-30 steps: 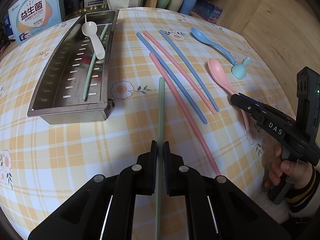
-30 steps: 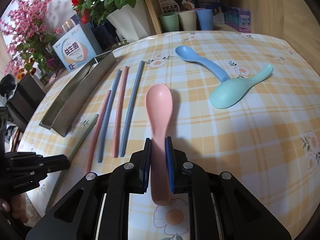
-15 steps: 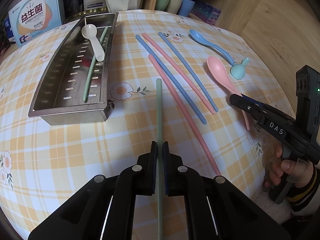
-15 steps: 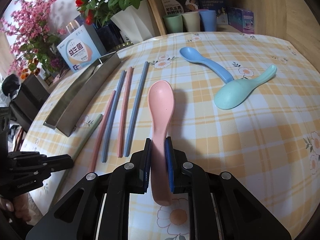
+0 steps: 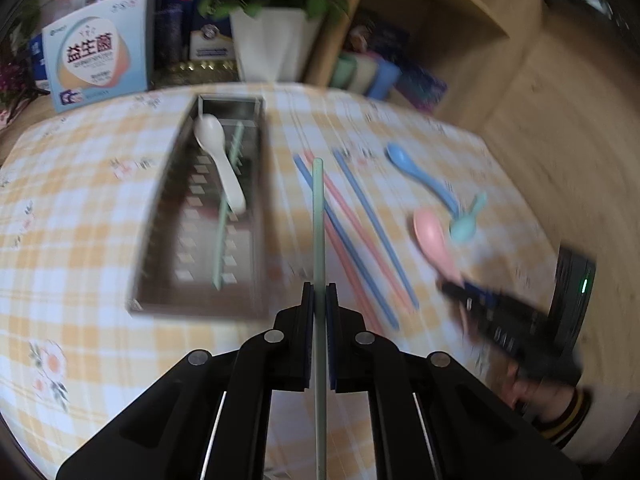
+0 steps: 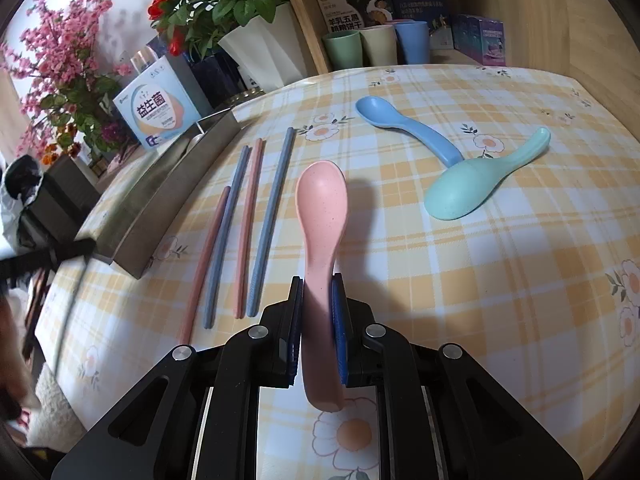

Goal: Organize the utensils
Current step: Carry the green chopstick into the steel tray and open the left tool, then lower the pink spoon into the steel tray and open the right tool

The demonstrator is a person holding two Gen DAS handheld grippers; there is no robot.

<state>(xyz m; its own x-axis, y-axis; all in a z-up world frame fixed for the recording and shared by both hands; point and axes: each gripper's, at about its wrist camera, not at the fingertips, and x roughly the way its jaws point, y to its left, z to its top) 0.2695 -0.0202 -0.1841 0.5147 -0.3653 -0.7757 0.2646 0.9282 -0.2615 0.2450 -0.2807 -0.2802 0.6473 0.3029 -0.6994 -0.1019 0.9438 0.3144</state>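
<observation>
My left gripper (image 5: 319, 300) is shut on a green chopstick (image 5: 318, 216) and holds it lifted above the table, right of the steel tray (image 5: 160, 216). The tray holds a white spoon (image 5: 220, 156) and another green chopstick (image 5: 226, 208). My right gripper (image 6: 318, 304) is shut on the handle of a pink spoon (image 6: 322, 204), held just above the cloth; it also shows in the left wrist view (image 5: 434, 236). Pink and blue chopsticks (image 6: 256, 216) lie side by side between tray and spoons.
A blue spoon (image 6: 404, 124) and a teal spoon (image 6: 476, 184) lie on the checked cloth at right. A white flower pot (image 6: 264, 52), a box (image 6: 158, 114) and three cups (image 6: 380, 50) stand at the back edge. A wooden wall rises at right.
My left gripper has lifted the green chopstick off the table and tilted up, with motion blur. My right gripper has raised the pink spoon slightly.
</observation>
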